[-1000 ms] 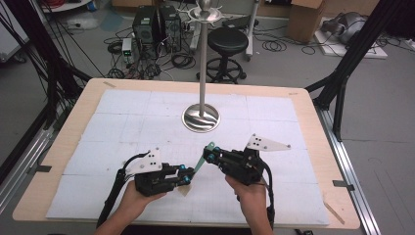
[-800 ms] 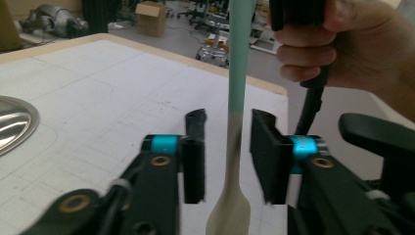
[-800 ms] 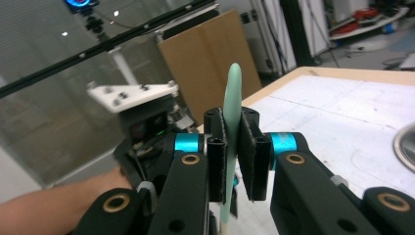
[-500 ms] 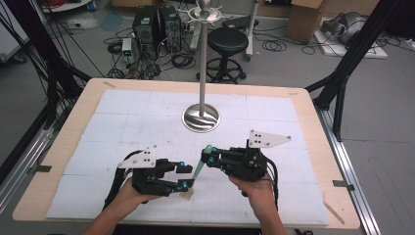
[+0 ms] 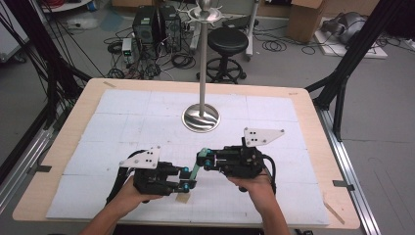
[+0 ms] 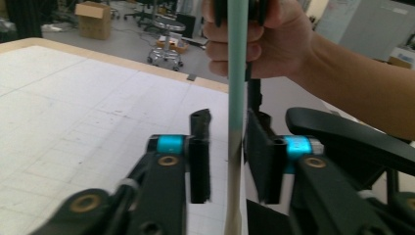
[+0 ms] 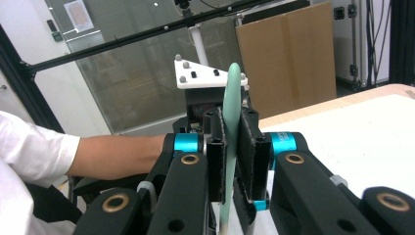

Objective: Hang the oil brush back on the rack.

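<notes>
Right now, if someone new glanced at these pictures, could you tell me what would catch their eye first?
Probably the slim pale green spatula with a wooden end, bridging the two black hand-held grippers near the table's front edge. The right gripper has its jaws shut on the green part, while the left gripper brackets the wooden end, its jaws having just been closing, with a gap on one side. Behind them, a tall shiny metal stand on a round base rises from the white mat.

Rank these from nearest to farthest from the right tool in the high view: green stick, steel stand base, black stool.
1. Green stick: clamped in the right tool.
2. Steel stand base: mid-table, beyond the tool.
3. Black stool: on the floor past the table's far edge.
</notes>
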Demonstrator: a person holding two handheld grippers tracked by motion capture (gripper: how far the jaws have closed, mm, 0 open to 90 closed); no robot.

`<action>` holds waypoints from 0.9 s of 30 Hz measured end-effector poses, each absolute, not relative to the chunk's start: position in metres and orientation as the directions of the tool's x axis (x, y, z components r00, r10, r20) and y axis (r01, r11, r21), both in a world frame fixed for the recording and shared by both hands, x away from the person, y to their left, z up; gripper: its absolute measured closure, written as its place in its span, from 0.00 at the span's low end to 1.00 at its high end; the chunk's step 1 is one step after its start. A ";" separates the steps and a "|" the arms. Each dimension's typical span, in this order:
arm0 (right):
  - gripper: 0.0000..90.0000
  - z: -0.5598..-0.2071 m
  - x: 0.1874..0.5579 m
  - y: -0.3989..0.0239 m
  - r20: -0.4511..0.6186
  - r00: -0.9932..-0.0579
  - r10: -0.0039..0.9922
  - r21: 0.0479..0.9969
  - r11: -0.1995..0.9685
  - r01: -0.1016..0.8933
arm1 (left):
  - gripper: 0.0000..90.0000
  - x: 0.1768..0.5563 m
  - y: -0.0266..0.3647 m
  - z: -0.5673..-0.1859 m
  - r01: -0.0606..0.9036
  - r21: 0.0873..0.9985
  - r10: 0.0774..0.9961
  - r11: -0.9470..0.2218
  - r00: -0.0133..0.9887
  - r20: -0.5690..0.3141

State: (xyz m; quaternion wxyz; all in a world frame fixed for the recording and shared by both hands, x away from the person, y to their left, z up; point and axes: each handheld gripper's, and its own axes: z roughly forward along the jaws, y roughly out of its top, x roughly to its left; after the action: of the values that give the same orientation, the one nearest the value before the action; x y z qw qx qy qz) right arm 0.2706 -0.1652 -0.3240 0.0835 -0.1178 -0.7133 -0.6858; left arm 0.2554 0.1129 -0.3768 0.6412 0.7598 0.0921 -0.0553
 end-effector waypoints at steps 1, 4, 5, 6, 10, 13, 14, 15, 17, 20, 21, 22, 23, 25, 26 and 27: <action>0.92 -0.324 0.270 -0.165 0.283 -0.958 0.052 0.958 0.036 0.285 | 0.86 0.255 0.112 -0.377 0.199 0.966 0.069 -0.164 0.979 -0.190; 0.92 -0.324 0.270 -0.163 0.283 -0.958 0.049 0.958 0.044 0.285 | 0.93 0.254 0.112 -0.377 0.198 0.966 0.081 -0.163 0.979 -0.187; 0.91 -0.324 0.269 -0.163 0.274 -0.960 0.059 0.960 0.038 0.276 | 0.94 0.254 0.112 -0.377 0.196 0.967 0.095 -0.162 0.979 -0.182; 0.86 -0.324 0.269 -0.162 0.278 -0.958 0.076 0.959 0.029 0.280 | 0.94 0.254 0.112 -0.376 0.191 0.968 0.126 -0.164 0.977 -0.171; 0.49 -0.323 0.264 -0.164 0.301 -0.921 0.248 0.952 -0.016 0.307 | 0.94 0.255 0.114 -0.374 0.204 0.968 0.226 -0.144 0.959 -0.169; 0.48 -0.321 0.255 -0.164 0.256 -0.887 0.384 0.964 -0.033 0.263 | 0.94 0.256 0.114 -0.372 0.211 0.969 0.294 -0.127 0.941 -0.167; 0.49 -0.320 0.253 -0.165 0.249 -0.876 0.413 0.966 -0.035 0.258 | 0.94 0.256 0.113 -0.372 0.212 0.969 0.320 -0.129 0.933 -0.162; 0.50 -0.320 0.251 -0.164 0.243 -0.864 0.441 0.967 -0.036 0.253 | 0.94 0.256 0.113 -0.372 0.214 0.968 0.332 -0.131 0.930 -0.160; 0.52 -0.320 0.248 -0.162 0.234 -0.848 0.475 0.968 -0.031 0.250 | 0.94 0.255 0.111 -0.372 0.214 0.968 0.362 -0.134 0.920 -0.153; 0.53 -0.320 0.246 -0.159 0.233 -0.813 0.534 0.964 -0.014 0.267 | 0.94 0.255 0.108 -0.371 0.214 0.968 0.415 -0.132 0.899 -0.142; 0.53 -0.320 0.246 -0.157 0.234 -0.803 0.549 0.962 -0.010 0.273 | 0.94 0.254 0.106 -0.371 0.215 0.968 0.430 -0.131 0.892 -0.140; 0.53 -0.320 0.245 -0.154 0.226 -0.787 0.575 0.962 -0.003 0.274 | 0.94 0.254 0.105 -0.371 0.211 0.968 0.436 -0.134 0.890 -0.133; 0.53 -0.320 0.245 -0.152 0.220 -0.780 0.586 0.962 0.004 0.275 | 0.94 0.254 0.103 -0.371 0.209 0.968 0.441 -0.136 0.888 -0.130; 0.52 -0.320 0.245 -0.148 0.218 -0.772 0.596 0.961 0.004 0.275 | 0.94 0.253 0.101 -0.371 0.203 0.968 0.445 -0.148 0.887 -0.118; 0.52 -0.320 0.245 -0.146 0.218 -0.771 0.599 0.962 0.004 0.275 | 0.94 0.252 0.099 -0.372 0.198 0.968 0.449 -0.155 0.887 -0.109; 0.52 -0.319 0.245 -0.143 0.222 -0.766 0.604 0.960 0.002 0.281 | 0.94 0.252 0.098 -0.372 0.197 0.968 0.451 -0.156 0.886 -0.108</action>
State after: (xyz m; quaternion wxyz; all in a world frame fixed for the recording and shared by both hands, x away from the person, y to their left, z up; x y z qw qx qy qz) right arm 0.2445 -0.1435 -0.3190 -0.1280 -0.3175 -0.6963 -0.6309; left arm 0.2518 0.0982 -0.3717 0.6128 0.7532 0.2153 0.1035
